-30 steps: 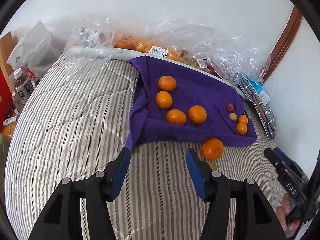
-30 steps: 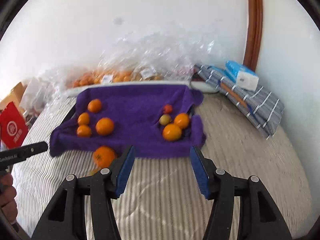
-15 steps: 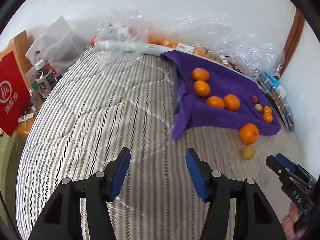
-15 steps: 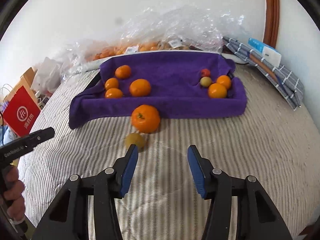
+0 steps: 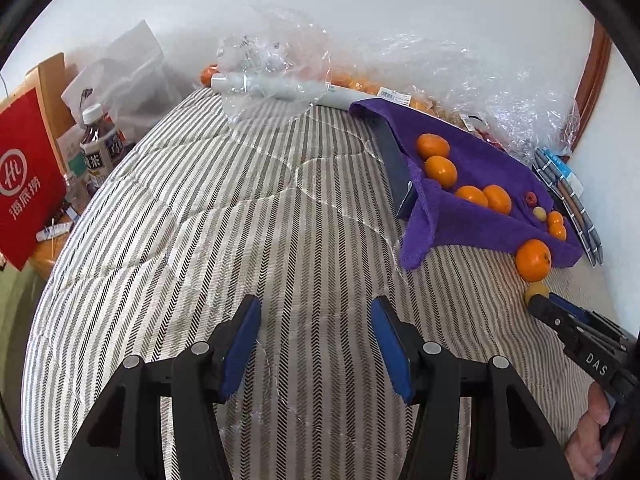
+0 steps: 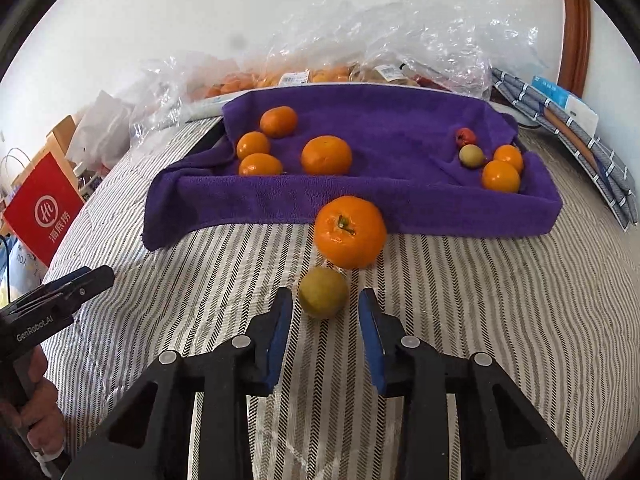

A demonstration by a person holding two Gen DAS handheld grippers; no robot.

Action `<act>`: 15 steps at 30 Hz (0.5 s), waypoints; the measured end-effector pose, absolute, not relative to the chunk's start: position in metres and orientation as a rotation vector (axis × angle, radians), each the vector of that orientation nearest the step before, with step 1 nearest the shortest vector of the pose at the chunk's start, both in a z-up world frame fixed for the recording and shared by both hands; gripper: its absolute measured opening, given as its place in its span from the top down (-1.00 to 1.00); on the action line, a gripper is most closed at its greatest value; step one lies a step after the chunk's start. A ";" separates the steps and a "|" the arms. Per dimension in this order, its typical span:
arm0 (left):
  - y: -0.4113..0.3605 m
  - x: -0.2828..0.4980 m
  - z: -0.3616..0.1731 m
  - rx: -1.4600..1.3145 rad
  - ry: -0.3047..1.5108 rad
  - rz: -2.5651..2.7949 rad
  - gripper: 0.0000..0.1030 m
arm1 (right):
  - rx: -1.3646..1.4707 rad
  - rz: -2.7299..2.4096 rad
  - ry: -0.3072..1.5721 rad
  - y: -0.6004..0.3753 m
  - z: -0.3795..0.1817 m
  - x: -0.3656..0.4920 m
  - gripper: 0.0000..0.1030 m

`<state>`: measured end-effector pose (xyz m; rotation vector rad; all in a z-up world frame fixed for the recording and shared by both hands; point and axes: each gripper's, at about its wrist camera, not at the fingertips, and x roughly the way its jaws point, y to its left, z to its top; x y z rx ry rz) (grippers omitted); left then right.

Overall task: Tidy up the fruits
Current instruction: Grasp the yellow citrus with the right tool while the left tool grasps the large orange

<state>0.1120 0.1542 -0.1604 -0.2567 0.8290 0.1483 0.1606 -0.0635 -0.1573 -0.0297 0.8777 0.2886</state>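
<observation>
A purple towel-lined tray (image 6: 400, 204) holds several oranges at its left (image 6: 326, 155) and small fruits at its right (image 6: 500, 176). A large orange (image 6: 350, 232) and a small yellow-green fruit (image 6: 323, 291) lie on the striped bed in front of it. My right gripper (image 6: 325, 312) is open, its fingers on either side of the yellow-green fruit, not touching it. My left gripper (image 5: 316, 322) is open and empty over bare bedding, left of the tray (image 5: 480, 200). The left wrist view shows the large orange (image 5: 533, 260) and the right gripper's fingertips (image 5: 544, 305).
Clear plastic bags with oranges (image 6: 320, 76) lie behind the tray by the wall. A folded striped cloth (image 6: 580, 136) lies at the right. A red bag (image 5: 28, 176) and a bottle (image 5: 98, 144) stand off the bed's left edge.
My right gripper has moved forward and down until its fingers flank the yellow-green fruit. My left gripper has swung left, away from the tray.
</observation>
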 end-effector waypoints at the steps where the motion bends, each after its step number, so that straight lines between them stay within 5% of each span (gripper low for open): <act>1: 0.154 0.113 -0.160 -0.255 0.829 0.147 -0.06 | -0.027 0.291 0.886 -0.063 -0.160 0.163 0.32; 15: 0.148 0.110 -0.158 -0.285 0.831 0.103 -0.07 | -0.041 0.294 0.859 -0.065 -0.154 0.161 0.46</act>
